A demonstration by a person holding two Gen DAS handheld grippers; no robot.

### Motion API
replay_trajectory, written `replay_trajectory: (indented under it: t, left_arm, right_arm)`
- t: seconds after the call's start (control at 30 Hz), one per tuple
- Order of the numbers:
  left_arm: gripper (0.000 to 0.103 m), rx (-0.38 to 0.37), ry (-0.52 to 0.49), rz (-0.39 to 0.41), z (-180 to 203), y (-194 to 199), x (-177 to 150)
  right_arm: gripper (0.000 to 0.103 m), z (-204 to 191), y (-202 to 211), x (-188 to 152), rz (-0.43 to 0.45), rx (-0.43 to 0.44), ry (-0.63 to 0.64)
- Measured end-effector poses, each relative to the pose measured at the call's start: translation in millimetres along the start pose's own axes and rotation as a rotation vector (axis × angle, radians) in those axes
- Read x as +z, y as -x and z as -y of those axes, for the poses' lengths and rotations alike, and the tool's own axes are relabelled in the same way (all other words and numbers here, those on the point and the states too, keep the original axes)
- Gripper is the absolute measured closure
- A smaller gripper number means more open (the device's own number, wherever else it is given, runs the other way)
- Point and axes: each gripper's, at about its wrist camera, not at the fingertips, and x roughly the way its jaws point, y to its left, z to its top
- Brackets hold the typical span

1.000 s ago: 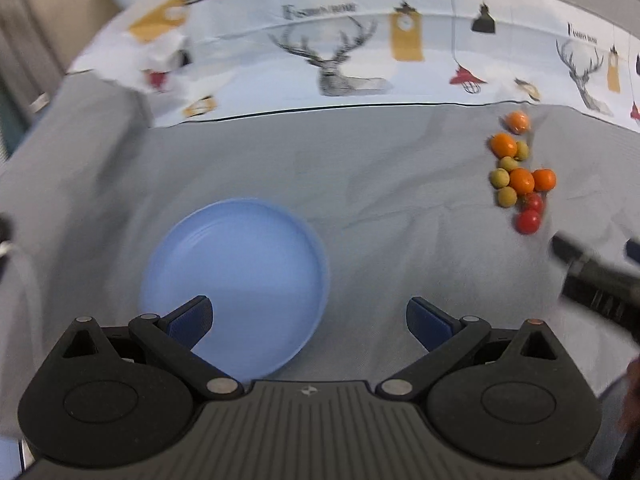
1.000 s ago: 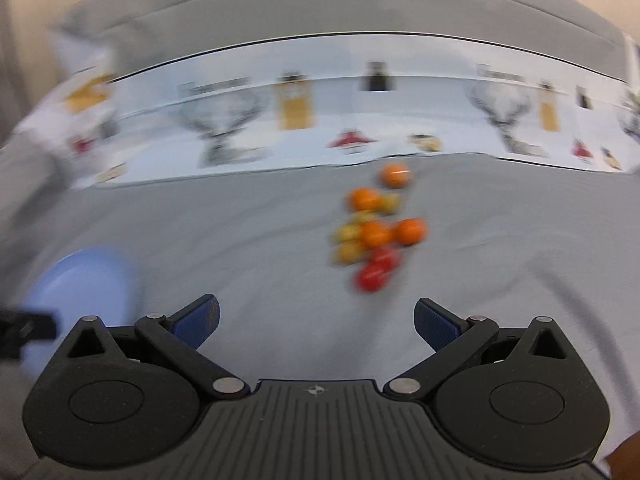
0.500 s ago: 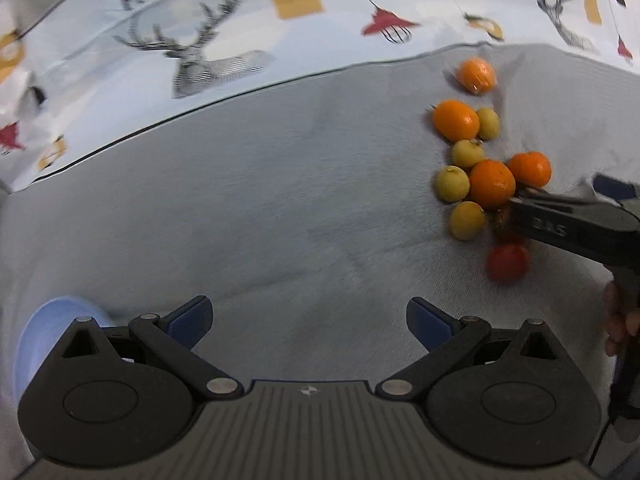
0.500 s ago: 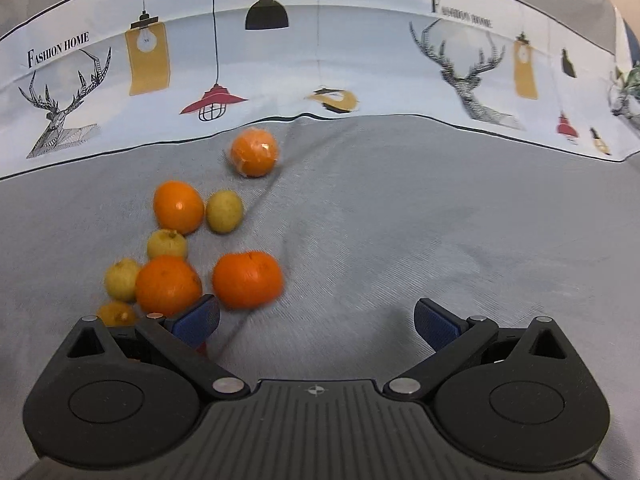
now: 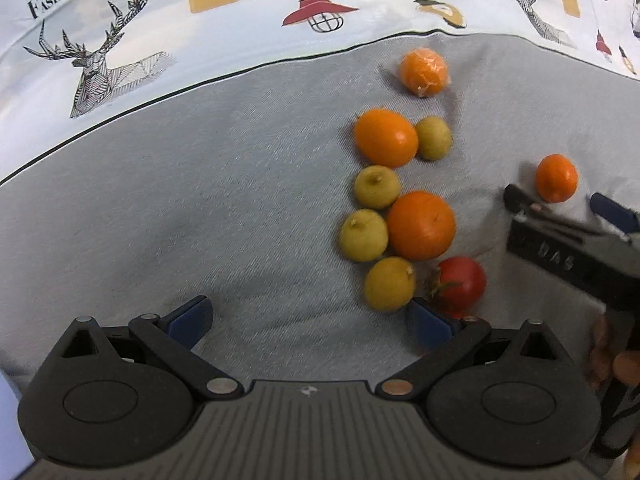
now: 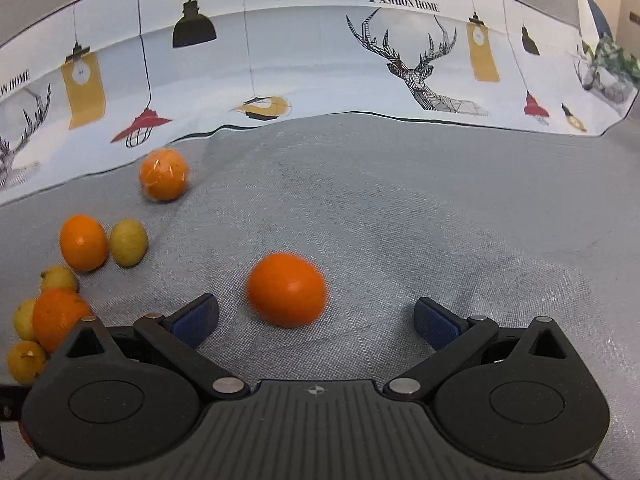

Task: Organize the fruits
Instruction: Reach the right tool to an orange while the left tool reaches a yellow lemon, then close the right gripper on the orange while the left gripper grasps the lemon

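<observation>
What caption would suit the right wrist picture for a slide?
Open right tool lined up on a lone orange on the grey cloth, other fruit clustered to its left.

Grey cloth (image 5: 200, 200), left half: bare, open passage up to the printed backdrop (image 5: 200, 20).
Fruit cluster (image 5: 400, 216): oranges, yellow-green fruits and a tomato (image 5: 460, 284) packed touching; no gap wide enough between them.
Left gripper (image 5: 308, 316): jaws wide apart; right fingertip just beside the tomato.
Lone orange (image 6: 286, 294): apart from the cluster, free cloth on all sides, lying ahead between the open jaws of the right gripper (image 6: 316, 318).
Wrapped orange (image 6: 163, 175): near the backdrop, isolated.
Cloth right of the lone orange: unobstructed.
</observation>
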Motion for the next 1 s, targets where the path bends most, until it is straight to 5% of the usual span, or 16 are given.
replay_trajectory:
  t: [0.4,0.6,0.67,0.7,0.73,0.77,0.8,1.0]
  left_arm:
    - [0.001,-0.048,-0.010,0.003,9.3,-3.6,12.4]
    - [0.018,-0.060,-0.033,0.031,13.2,-1.0,9.2]
    - [0.042,-0.072,-0.043,0.055,13.1,2.5,8.7]
    - [0.052,-0.093,-0.052,0.059,13.2,5.2,8.9]
    - [0.074,-0.122,-0.053,0.058,13.0,7.8,9.6]
    - [0.075,-0.140,-0.046,0.046,12.5,9.3,10.9]
    - [0.075,-0.155,-0.033,0.041,11.4,11.2,11.4]
    - [0.075,-0.167,-0.011,0.078,6.9,28.0,4.0]
  right_arm:
    - [0.001,-0.9,-0.7,0.2,0.007,-0.013,-0.016]
    - [0.001,-4.5,-1.2,0.6,0.027,-0.029,0.006]
    - [0.003,-5.9,-0.8,0.3,0.035,-0.034,0.017]
    - [0.015,-6.3,0.1,0.0,0.040,-0.023,0.024]
    - [0.027,-6.7,2.3,0.2,0.047,0.001,0.026]
    - [0.063,-7.8,5.7,1.2,0.060,0.023,0.033]
    - [0.074,-10.1,8.3,2.4,0.068,0.037,0.049]
    - [0.074,0.0,11.4,5.1,0.085,0.028,-0.024]
